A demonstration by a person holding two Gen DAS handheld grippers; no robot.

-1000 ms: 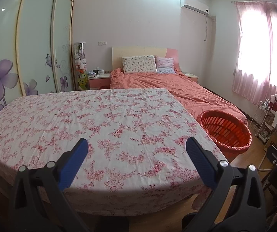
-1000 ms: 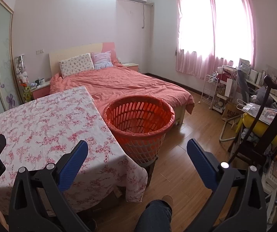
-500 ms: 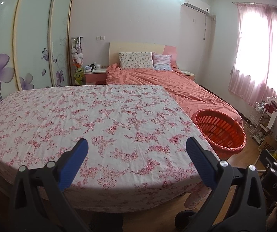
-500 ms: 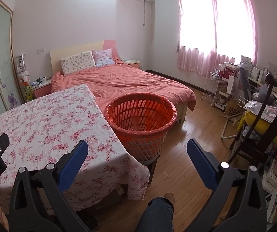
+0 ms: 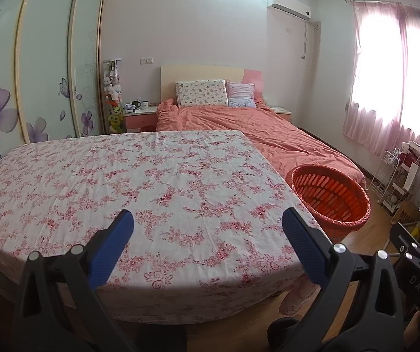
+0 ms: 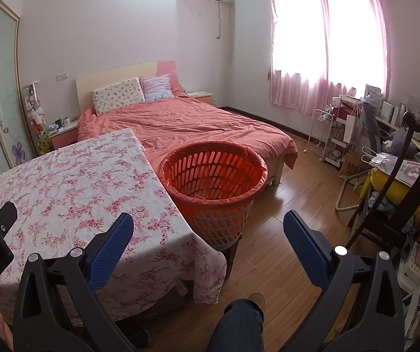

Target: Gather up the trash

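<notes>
Left wrist view: we see the left gripper point(image 5: 207, 220) with its blue fingers point(image 5: 113, 243) spread wide, nothing between them, held over the near edge of the table point(image 5: 139, 176) with the floral cloth.
Right wrist view: our right gripper point(image 6: 208, 221) is likewise spread wide and holds nothing; it hangs over the table point(image 6: 63, 187) corner and the wooden floor point(image 6: 292, 193).
Basket, left view: the orange basket point(image 5: 331, 199) shows at the right, just beside the table's far right edge, with the bed point(image 5: 256, 129) behind it.
Basket, right view: here the orange basket point(image 6: 214, 187) sits near the middle, raised on a low dark stand, touching or nearly touching the hanging cloth (we cannot tell which); a red liner is folded over its rim.
Only in the left view: the wardrobe doors point(image 5: 42, 67) with purple flowers, seen in full, and the whole tabletop.
Only in the right view: the dark wooden chair point(image 6: 400, 193) and the person's knee point(image 6: 239, 322) in dark trousers.
Trash: we cannot make out any loose trash in either view; something pale lies at the basket's bottom, too indistinct to name.
</notes>
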